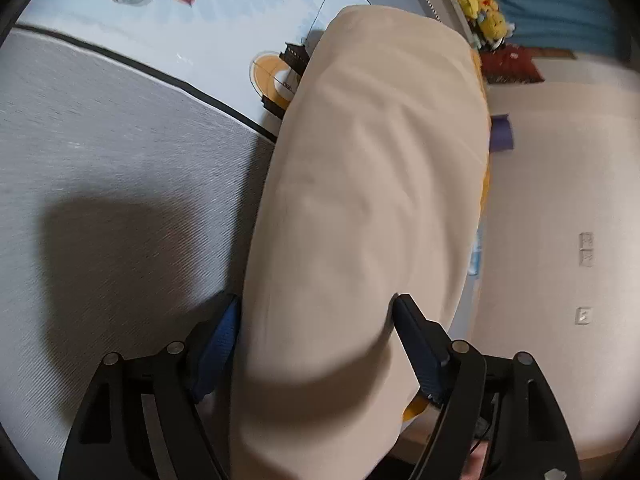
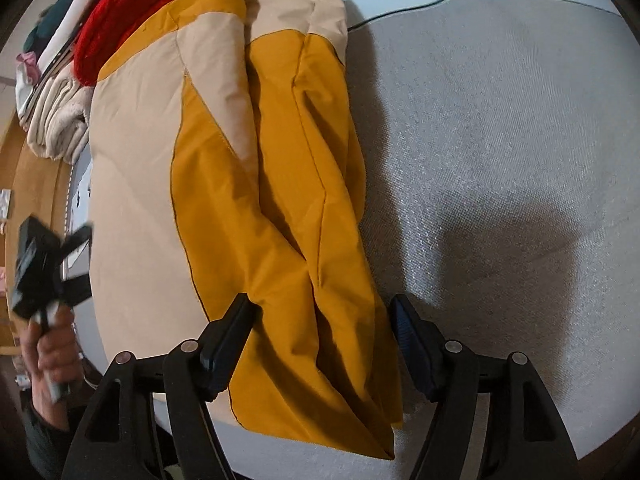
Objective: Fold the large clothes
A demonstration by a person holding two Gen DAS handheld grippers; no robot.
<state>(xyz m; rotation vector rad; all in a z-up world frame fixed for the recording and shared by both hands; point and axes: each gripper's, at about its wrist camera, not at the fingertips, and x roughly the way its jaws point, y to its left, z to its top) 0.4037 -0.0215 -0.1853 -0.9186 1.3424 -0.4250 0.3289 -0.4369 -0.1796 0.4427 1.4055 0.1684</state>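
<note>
Right wrist: jaws of right gripper (image 2: 320,316) spread, astride mustard sleeve of jacket (image 2: 152,160), no pinch; left gripper (image 1: 318,316) likewise parted around beige fold.

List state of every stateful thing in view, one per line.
Beige and mustard-yellow padded jacket: folded lengthwise, lying on the grey woven cover.
Left gripper: open, beige fabric between its jaws.
Right gripper: open, yellow sleeve between its jaws.
Red knitted garment: bunched at the jacket's far end.
Cream fleece garment: folded beside it.
</note>
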